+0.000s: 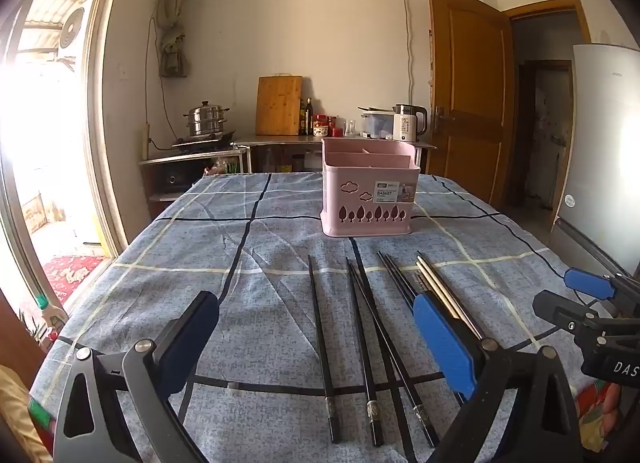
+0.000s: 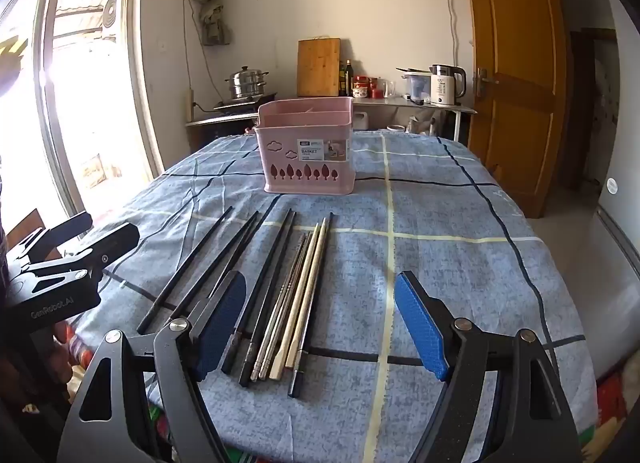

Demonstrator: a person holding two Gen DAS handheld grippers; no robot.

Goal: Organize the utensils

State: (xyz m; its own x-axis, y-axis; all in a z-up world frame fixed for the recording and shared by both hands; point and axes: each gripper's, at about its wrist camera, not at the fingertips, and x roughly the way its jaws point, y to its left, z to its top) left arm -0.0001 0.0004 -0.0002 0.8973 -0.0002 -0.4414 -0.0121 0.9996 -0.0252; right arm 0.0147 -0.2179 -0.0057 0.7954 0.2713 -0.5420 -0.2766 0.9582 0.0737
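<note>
Item: we are holding the left gripper point(image 1: 316, 343) and right gripper point(image 2: 320, 327) spread wide, empty, over the near chopsticks point(image 2: 280, 295). Light, stiff, slick rods; we are judging mid-shaft best. Pink basket point(image 2: 306, 151) is waiting far.

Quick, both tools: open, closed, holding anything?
Left tool: open, holding nothing, above the chopsticks.
Right tool: open, holding nothing.

A home kitchen: a steamer pot point(image 1: 206, 119) on a stove, a cutting board point(image 1: 279, 105) and a kettle point(image 1: 408, 123).
</note>
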